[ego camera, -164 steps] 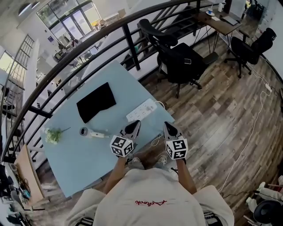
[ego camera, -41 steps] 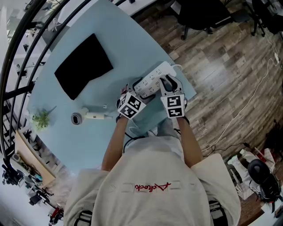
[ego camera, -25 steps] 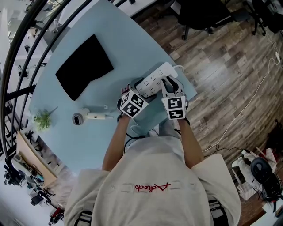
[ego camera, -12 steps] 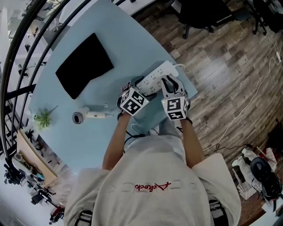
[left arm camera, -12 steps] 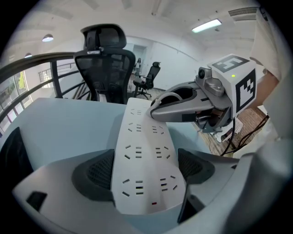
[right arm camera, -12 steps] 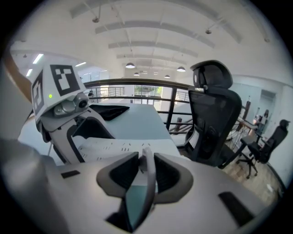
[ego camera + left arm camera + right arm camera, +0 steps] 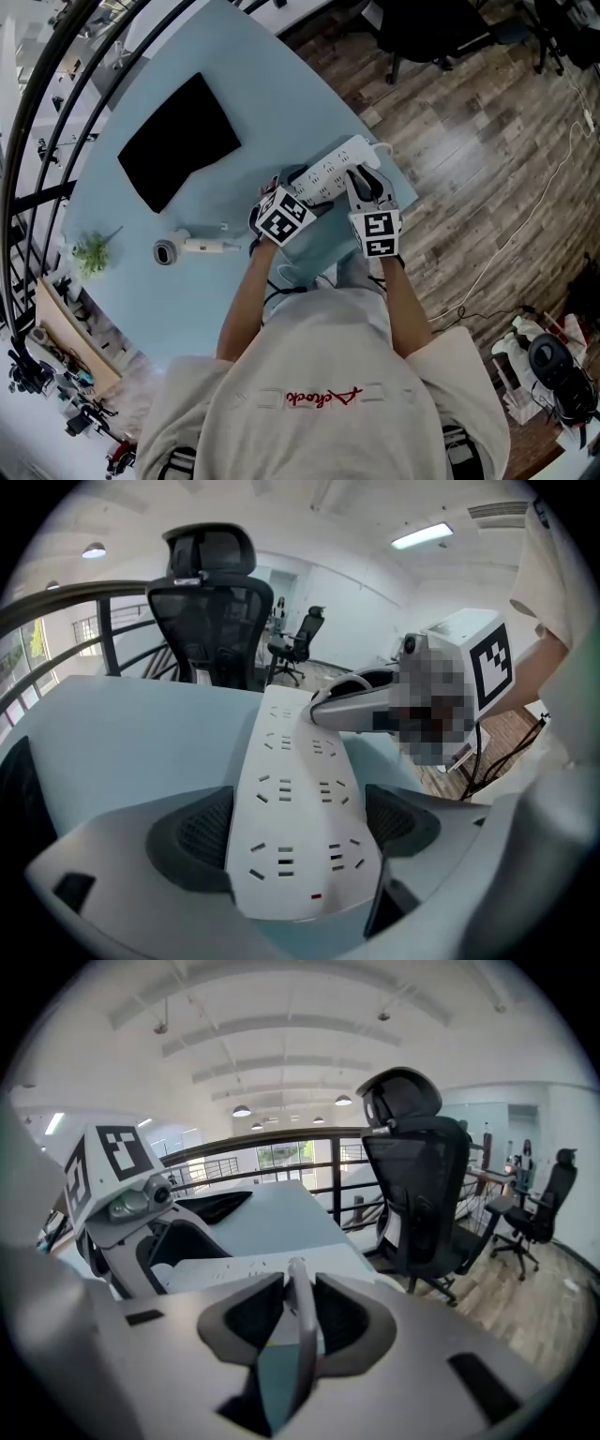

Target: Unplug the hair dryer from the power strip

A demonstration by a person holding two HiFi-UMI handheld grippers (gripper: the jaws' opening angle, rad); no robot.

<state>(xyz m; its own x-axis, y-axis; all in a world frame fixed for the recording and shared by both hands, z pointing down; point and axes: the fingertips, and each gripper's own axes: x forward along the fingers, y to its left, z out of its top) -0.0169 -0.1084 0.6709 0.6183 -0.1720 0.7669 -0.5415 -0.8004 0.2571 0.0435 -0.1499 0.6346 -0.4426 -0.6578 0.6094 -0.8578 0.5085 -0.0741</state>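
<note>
The white power strip point(image 7: 330, 169) lies near the right edge of the light blue table point(image 7: 234, 84). My left gripper point(image 7: 292, 184) straddles its near end, and in the left gripper view the strip point(image 7: 295, 780) sits between both pads, gripped across its width. My right gripper point(image 7: 360, 180) reaches onto the strip's far part. In the right gripper view its pads are shut on a thin white plug point(image 7: 300, 1312), seen edge-on. The hair dryer point(image 7: 187, 247) lies on the table to the left, apart from both grippers.
A black mat point(image 7: 178, 141) lies at the back left of the table and a small plant point(image 7: 89, 253) at its left edge. Black office chairs point(image 7: 427, 28) stand on the wooden floor beyond. A dark railing point(image 7: 37, 84) curves behind the table.
In the oldest frame both grippers hung at the table's near edge; now they are on the power strip. Over the last second nothing has visibly moved.
</note>
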